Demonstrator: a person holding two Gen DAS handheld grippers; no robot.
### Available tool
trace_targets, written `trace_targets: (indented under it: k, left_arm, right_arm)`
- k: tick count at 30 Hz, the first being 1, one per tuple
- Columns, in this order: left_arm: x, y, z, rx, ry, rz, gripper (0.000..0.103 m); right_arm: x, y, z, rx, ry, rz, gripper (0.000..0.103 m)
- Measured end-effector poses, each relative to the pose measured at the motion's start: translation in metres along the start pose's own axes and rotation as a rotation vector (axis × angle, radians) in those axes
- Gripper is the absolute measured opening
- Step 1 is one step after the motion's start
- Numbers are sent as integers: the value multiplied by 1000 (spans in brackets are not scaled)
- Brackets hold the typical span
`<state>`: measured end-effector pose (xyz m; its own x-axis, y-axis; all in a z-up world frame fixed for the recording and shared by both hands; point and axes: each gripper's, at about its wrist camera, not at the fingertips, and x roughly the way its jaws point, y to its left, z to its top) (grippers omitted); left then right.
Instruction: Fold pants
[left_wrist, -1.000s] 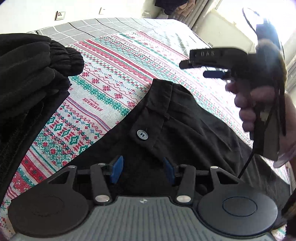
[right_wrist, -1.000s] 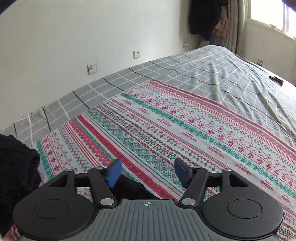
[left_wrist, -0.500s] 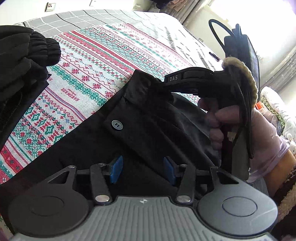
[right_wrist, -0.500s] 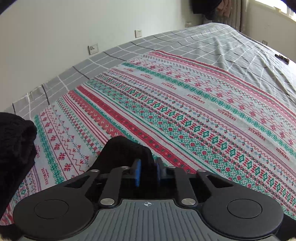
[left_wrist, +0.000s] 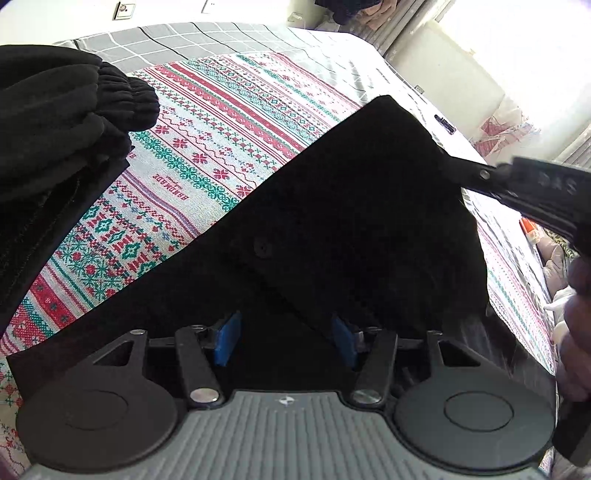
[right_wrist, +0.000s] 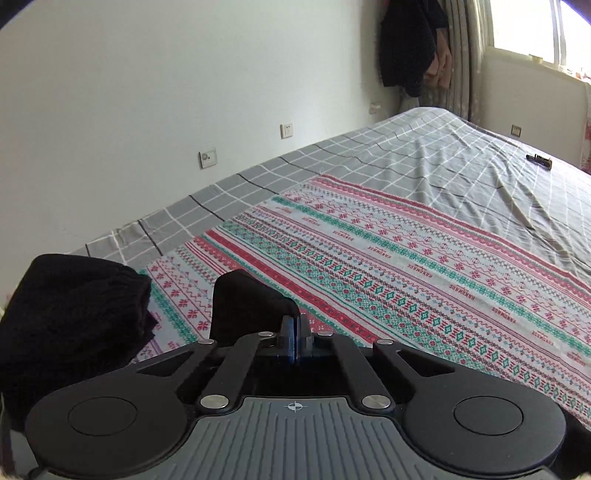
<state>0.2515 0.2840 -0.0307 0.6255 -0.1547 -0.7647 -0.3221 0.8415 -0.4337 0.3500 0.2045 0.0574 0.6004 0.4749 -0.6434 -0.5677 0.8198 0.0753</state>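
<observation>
You have a gray checked bed sheet (right_wrist: 424, 155) under everything, with a knitted-pattern blanket (left_wrist: 229, 147) in red, green and white spread over it as the folding surface, likely so the dark cloth reads clearly against it. The black pants (left_wrist: 332, 229) lie across the near part of that blanket, and their waistband corner is lifted off it toward the window side. That is because your right gripper (right_wrist: 295, 332) has its pads pressed tight together on that corner, so the cloth hangs taut between the lifted end and the part on the bed. Your left gripper (left_wrist: 284, 339) hovers low over the pants with its jaws opening; cloth lies below and between the blue pads (left_wrist: 227, 341), but nothing is pinched, which to me suggests it is getting ready to take a second hold.

The pants are matte black and thin, draping in a flat sheet. A small dark button (left_wrist: 263, 248) sits beside a seam near the middle. A pile of black clothes (left_wrist: 55, 133) rests apart at the left.
</observation>
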Motion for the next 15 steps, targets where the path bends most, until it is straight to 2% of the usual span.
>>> trace_targets:
  k: [4,6,11,15]
  left_arm:
    - [-13,4,-8,-3,-1,-22,89]
    - [-18,9,-14,-4,9,-18,91]
    - [-34,15,-30,-24,24,61,93]
    - [-51,22,-47,-51,49,39,93]
  right_arm:
    - [-42,12,-22,1,-22,-13,1]
    - [-58,19,-36,1,-22,-32,1]
    - [-87,38,-75,12,-16,-32,1]
    - [-100,50,-112,30,10,-27,1]
